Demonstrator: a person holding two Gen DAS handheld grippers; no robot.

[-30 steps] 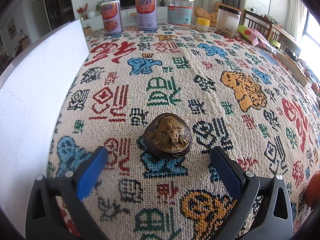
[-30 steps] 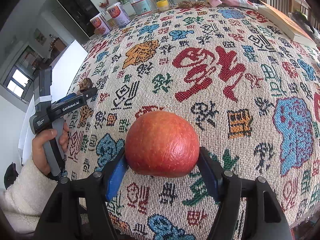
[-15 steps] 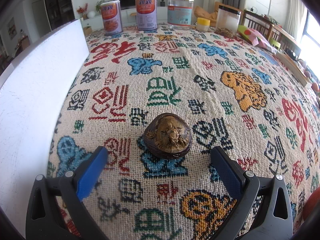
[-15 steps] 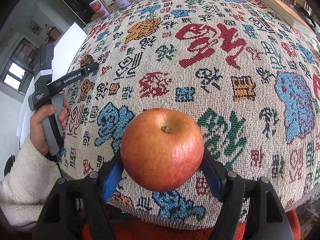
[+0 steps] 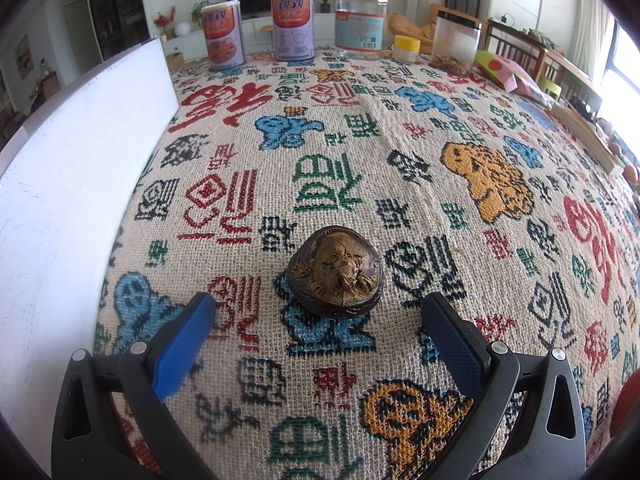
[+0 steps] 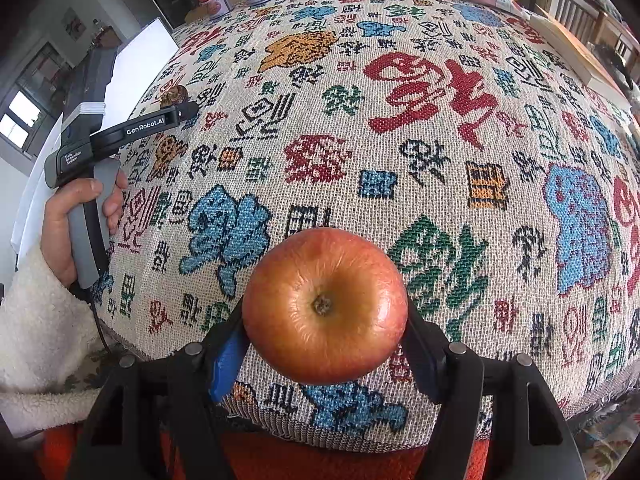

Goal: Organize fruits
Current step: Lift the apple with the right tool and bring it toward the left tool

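Red apple (image 6: 325, 306), stem end facing camera, clamped crosswise

- the tablecloth (image 5: 360, 168) is beige woven burlap, stitched all over with red, blue, green, black and orange figures and characters.
- the apple (image 6: 325, 306) is red-orange, paler yellow-orange round its brown stem pit.
- the dried fruit (image 5: 335, 271) has a dark brown shell and a tan, crumpled middle.
- the two cans (image 5: 256, 32) at the table's far edge are lilac with orange labels.
- the small jar (image 5: 407, 49) there has a yellow lid.
- the gripper pads (image 5: 182, 344) are blue on black frames.
- the sleeve (image 6: 36, 344) is cream and fleecy.
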